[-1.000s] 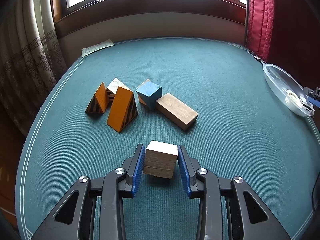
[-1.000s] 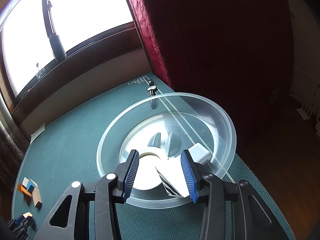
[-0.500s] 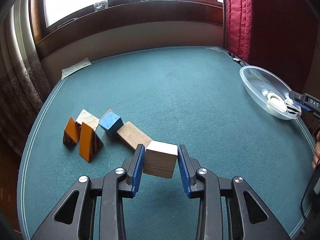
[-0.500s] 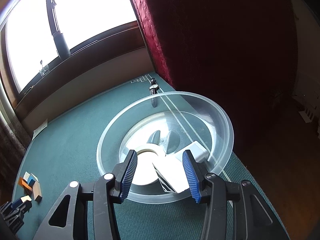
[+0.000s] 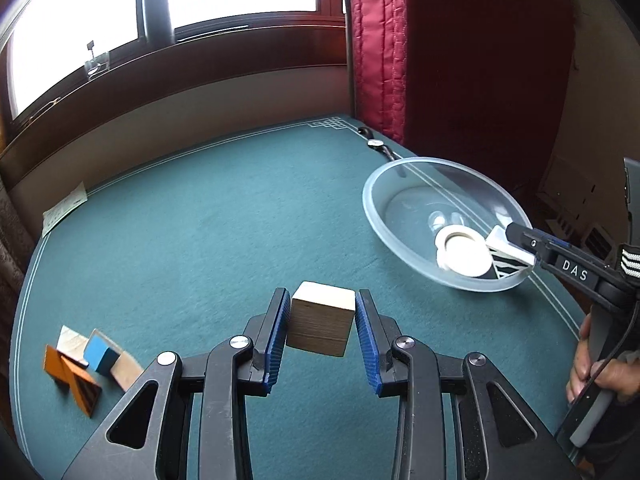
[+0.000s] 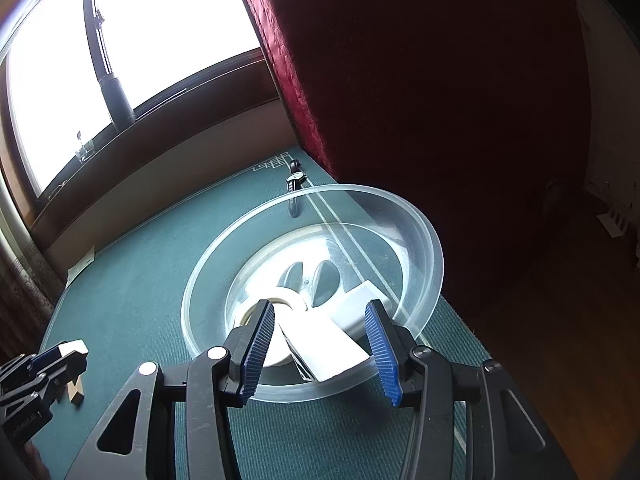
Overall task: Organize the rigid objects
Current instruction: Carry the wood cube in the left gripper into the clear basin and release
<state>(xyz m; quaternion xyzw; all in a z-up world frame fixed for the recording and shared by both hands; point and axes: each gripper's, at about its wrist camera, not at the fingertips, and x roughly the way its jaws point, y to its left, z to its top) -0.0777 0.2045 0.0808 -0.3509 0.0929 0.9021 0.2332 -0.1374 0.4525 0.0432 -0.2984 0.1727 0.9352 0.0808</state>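
Left wrist view: right tongs [image 5: 516, 240] read "DAS".

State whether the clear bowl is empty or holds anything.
Not empty. The bowl holds a white ring and a white wedge block, which lies between the right gripper's open jaws.

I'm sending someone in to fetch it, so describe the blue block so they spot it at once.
On the green carpet, far from the clear bowl, lies a cluster of wooden blocks. The blue block sits mid-cluster, between orange wedges and a plain wood block; it alone is blue.

Blown-out window [image 6: 120, 40] backlight, fisheye warp
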